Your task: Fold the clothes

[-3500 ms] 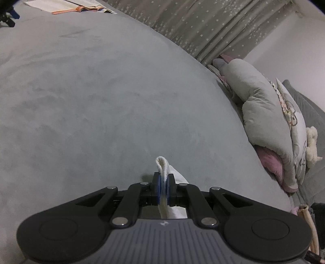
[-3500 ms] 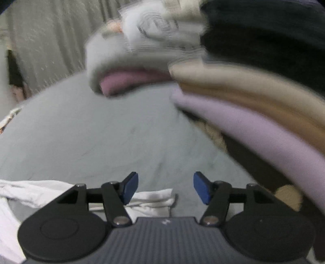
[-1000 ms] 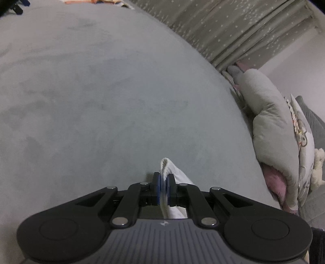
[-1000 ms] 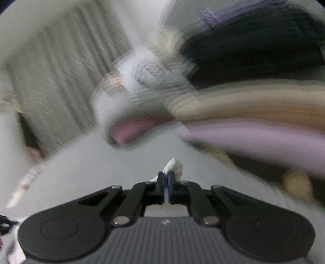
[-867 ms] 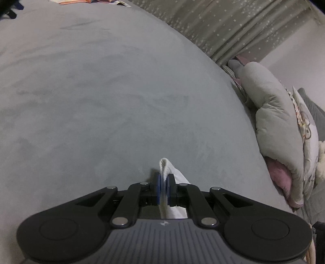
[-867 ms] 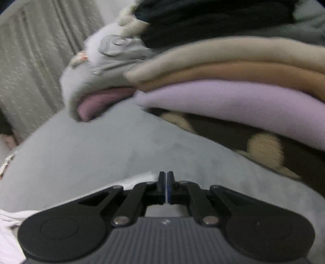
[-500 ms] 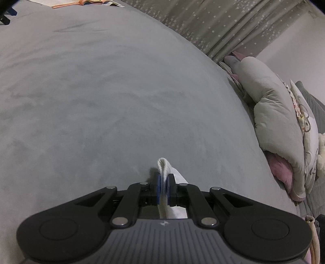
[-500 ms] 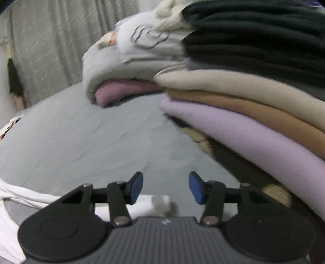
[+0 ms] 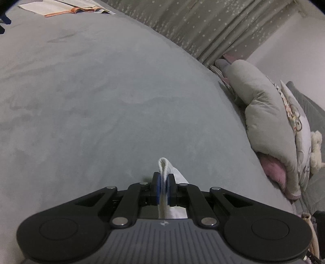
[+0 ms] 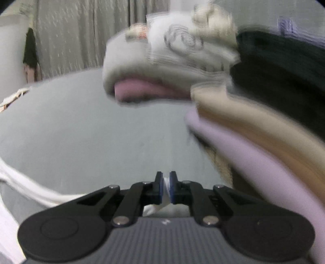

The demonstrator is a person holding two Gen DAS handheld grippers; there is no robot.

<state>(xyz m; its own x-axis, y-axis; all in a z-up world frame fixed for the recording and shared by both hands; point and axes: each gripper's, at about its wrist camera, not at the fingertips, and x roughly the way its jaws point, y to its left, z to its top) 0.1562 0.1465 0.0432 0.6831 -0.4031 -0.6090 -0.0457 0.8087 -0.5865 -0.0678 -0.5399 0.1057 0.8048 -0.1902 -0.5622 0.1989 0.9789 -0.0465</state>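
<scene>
A white garment lies on the grey bed. My left gripper is shut on a folded edge of the white garment, which pokes up past the blue pads and hangs down under the jaws. In the blurred right wrist view my right gripper has its jaws closing on a small white fold, and the pads press it. From there a strip of the white garment runs down to the left edge. The rest of the garment is hidden under both grippers.
A tall stack of folded clothes, lilac, tan, beige and black, stands close on the right. Behind it lies rolled grey and pink bedding, which also lines the bed's right side. An open book lies at the far edge. Curtains hang behind.
The right gripper opened over the white cloth, then closed on it and rose while rolling; its view is now blurred. The left gripper kept its grip and hardly moved.
</scene>
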